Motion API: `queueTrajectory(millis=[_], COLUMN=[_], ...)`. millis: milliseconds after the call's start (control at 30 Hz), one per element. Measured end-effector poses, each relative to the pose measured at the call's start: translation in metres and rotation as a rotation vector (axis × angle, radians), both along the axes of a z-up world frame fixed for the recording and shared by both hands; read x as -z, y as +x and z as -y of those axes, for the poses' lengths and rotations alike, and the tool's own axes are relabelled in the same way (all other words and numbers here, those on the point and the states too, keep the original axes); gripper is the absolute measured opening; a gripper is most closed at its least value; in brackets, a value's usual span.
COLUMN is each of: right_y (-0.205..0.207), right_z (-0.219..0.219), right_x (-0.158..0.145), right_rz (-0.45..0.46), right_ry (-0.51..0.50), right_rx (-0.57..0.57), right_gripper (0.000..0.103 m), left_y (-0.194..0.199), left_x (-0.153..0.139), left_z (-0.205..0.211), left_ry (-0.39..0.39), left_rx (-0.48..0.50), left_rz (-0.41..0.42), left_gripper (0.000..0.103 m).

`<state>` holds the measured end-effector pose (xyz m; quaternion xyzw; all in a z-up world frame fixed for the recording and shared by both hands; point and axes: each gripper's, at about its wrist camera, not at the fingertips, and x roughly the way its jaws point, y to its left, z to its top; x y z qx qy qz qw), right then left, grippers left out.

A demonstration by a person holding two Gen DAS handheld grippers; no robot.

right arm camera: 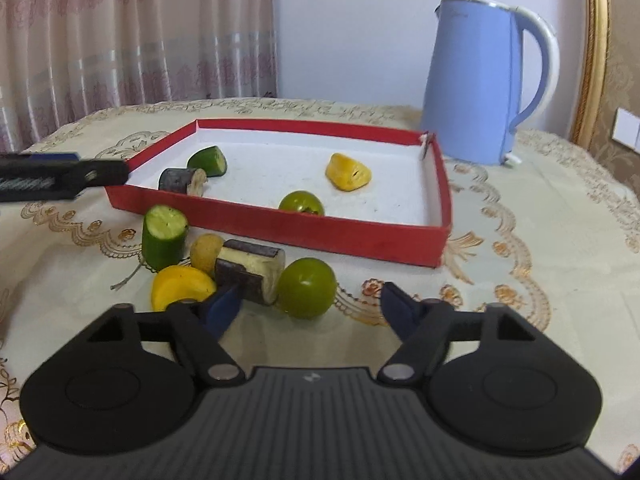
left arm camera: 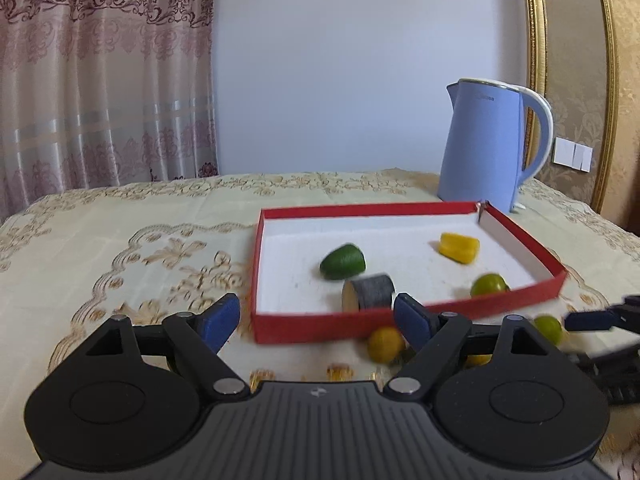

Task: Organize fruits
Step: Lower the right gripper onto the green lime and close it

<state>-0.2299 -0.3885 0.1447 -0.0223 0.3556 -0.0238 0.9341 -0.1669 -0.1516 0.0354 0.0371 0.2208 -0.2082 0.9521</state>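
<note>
Right gripper (right arm camera: 310, 310) fills the bottom of the right wrist view, blue pads apart with nothing clamped; left pad (right arm camera: 224, 308) sits just beside the dark cut piece (right arm camera: 250, 274), bare cloth in the gap. Loose pile sits centre-left of that frame, just in front of the red tray (right arm camera: 320, 236): green round fruit (right arm camera: 307, 288) nearest the jaw gap, dark cut piece touching it, yellow wedge (right arm camera: 182, 286), small yellow fruit (right arm camera: 205, 252) and cucumber chunk (right arm camera: 164, 236) standing on end behind. Tray already holds four: green half (right arm camera: 208, 161) and dark piece (right arm camera: 182, 180) at its left, yellow piece (right arm camera: 347, 172) centre, green fruit (right arm camera: 301, 203) against the near wall. Left gripper (left arm camera: 316, 318) in the left wrist view is also wide open and empty, hovering low centre of frame over the tray's near left corner (left arm camera: 320, 326), blurred. Blue kettle (right arm camera: 486, 80) upper right, behind the tray, out of the way. Step looks like mid-transfer: roughly half the pieces are in, five are still on the tablecloth (right arm camera: 520, 240). Next move for the right side, as I read it: shift slightly forward so the green round fruit sits between the pads, then close. It's round and smooth, so it may roll or squirt out; squeeze across its widest part. Watch the neighbouring dark piece, likely to get nudged
</note>
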Motion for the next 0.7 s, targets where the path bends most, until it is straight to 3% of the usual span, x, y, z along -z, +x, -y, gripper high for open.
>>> queueTrajectory(millis=[67,333,367,400,567,700], right_y=[0.005,0.013,0.013,0.013,0.014,-0.001], right_z=[0.001,0.004,0.005,0.006,0.006,0.014], right_x=[0.001,0.005,0.005,0.004,0.003,-0.008], right_rz=[-0.014,-0.044,-0.037,-0.035,-0.031,0.035], right_ry=[0.003,0.016,0.018,0.023,0.018,0.034], right_rx=[0.003,0.001,0.003,0.000,-0.011,-0.016], right_gripper=[0.053,0.052,0.037,0.031,0.031,0.031], left_y=[-0.007,-0.017,-0.018,-0.019,-0.027,-0.044], left_x=[0.000,0.005,0.005,0.006,0.009,0.011], left_z=[-0.003,0.009,0.011,0.012,0.018,0.030], left_ry=[-0.004,0.041,0.044,0.047,0.054,0.070], left_rx=[0.003,0.035,0.038,0.042,0.063,0.138], left_rz=[-0.007,-0.020,-0.022,-0.023,-0.046,-0.056], left_gripper=[0.084,0.084,0.084,0.084,0.084,0.084])
